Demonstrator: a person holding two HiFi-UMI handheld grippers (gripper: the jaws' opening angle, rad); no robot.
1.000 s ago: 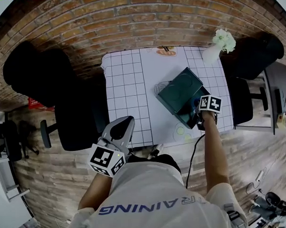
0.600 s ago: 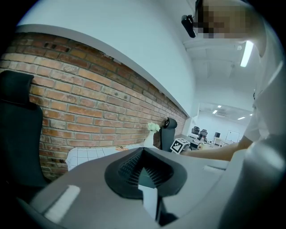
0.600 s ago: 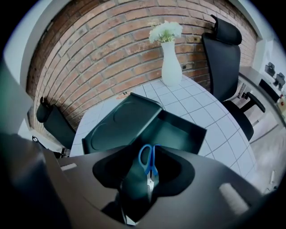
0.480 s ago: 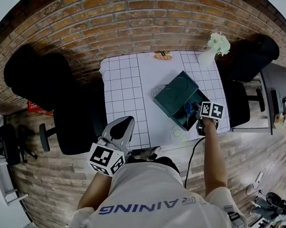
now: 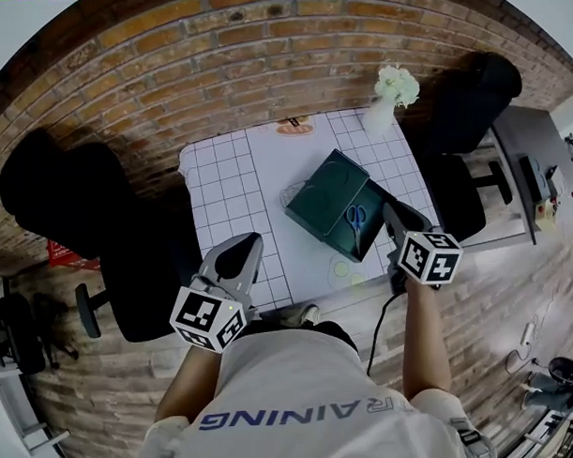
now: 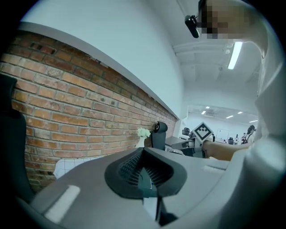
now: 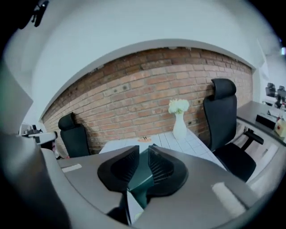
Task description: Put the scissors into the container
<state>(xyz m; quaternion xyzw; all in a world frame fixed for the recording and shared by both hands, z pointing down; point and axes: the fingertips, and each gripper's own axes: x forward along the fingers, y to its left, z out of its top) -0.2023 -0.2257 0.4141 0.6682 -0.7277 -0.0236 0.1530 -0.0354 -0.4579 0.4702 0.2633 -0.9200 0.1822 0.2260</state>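
Note:
The blue-handled scissors (image 5: 356,216) lie inside the open half of the dark green container (image 5: 325,196), which sits on the white gridded table (image 5: 227,193). My right gripper (image 5: 391,210) hovers just off the container's right corner, apart from the scissors. Its jaws are closing and a narrow gap still shows between them. In the right gripper view (image 7: 142,156) nothing is held; only the green container (image 7: 143,175) shows through the gap. My left gripper (image 5: 252,240) hangs at the table's near left edge, shut and holding nothing; in its own view it (image 6: 144,154) points along the brick wall.
A white vase of flowers (image 5: 385,96) stands at the table's far right corner. A small orange item (image 5: 294,127) lies at the far edge, a wire object (image 5: 295,193) beside the container, and a round clear piece (image 5: 342,266) near the front. Black chairs (image 5: 84,207) (image 5: 461,123) flank the table.
My right gripper has drawn back from over the container toward the near right. The scissors, which were under it, now lie in the container. The left gripper has barely moved.

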